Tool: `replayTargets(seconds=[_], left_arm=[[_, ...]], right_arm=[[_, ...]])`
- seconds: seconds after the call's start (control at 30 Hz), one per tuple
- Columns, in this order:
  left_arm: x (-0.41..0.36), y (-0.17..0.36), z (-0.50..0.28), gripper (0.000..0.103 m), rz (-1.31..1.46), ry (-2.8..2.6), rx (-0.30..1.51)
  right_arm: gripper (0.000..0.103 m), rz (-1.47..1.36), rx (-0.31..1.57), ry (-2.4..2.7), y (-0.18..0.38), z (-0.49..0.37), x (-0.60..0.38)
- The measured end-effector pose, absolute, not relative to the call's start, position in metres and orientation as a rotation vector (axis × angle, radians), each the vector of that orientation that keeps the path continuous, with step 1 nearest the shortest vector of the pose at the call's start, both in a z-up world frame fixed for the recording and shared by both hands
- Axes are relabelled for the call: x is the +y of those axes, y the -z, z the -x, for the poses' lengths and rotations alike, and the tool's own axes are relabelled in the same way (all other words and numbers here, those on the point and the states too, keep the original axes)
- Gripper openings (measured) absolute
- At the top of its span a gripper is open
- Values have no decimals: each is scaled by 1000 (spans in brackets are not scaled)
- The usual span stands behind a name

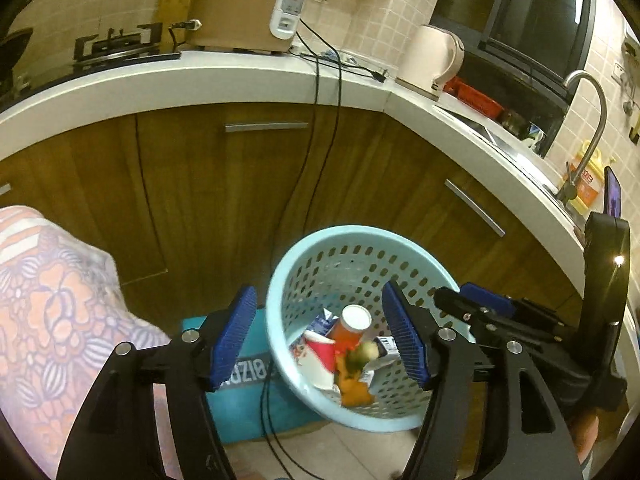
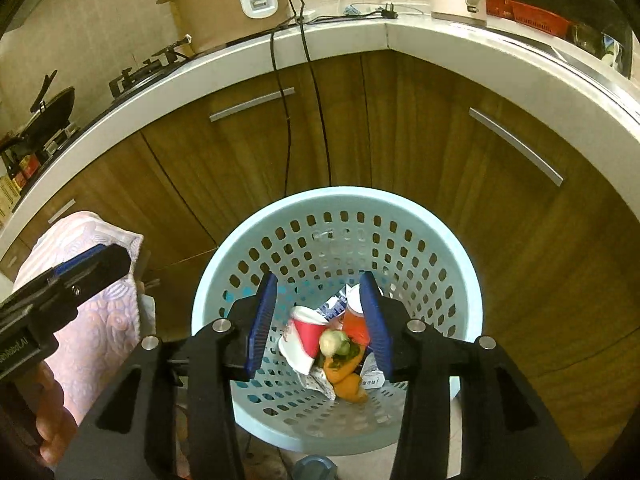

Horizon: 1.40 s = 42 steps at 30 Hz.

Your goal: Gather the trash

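Both your tools, left (image 1: 320,336) and right (image 2: 320,320), hang released, grasping nothing; knock the basket (image 2: 460,280) and trash (image 2: 340,354) spills.

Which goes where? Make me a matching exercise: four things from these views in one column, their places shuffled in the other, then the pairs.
Things:
1. red paper cup
2. rice cooker
3. electric kettle
4. right claw

Places:
A. on the counter beside the gas stove
B. on the counter at the corner, toward the sink faucet
C. lying in the blue perforated basket with other trash
D. open above the basket's mouth

Pairs: 1-C, 2-A, 3-B, 4-D
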<state>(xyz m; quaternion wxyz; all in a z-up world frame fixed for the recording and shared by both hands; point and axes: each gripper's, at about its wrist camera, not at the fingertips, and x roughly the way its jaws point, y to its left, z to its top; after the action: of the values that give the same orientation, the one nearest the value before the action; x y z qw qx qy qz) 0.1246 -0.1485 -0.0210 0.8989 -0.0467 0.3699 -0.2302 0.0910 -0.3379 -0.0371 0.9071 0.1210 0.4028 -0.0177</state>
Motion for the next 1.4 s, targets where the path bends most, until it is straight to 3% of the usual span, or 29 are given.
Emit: replayTargets(seconds=[0.17, 0.4, 0.63, 1.4], left_arm=[[-126, 11, -109, 75, 113, 417, 698], [-92, -20, -69, 83, 90, 266, 497], [-71, -31, -45, 87, 61, 160, 376], [-66, -30, -36, 89, 15, 119, 360]], right_arm=[[43, -222, 785, 24, 22, -85, -322], [55, -170, 658, 23, -10, -62, -294], [59, -154, 557, 77, -26, -41, -275], [61, -129, 455, 135, -33, -22, -262]])
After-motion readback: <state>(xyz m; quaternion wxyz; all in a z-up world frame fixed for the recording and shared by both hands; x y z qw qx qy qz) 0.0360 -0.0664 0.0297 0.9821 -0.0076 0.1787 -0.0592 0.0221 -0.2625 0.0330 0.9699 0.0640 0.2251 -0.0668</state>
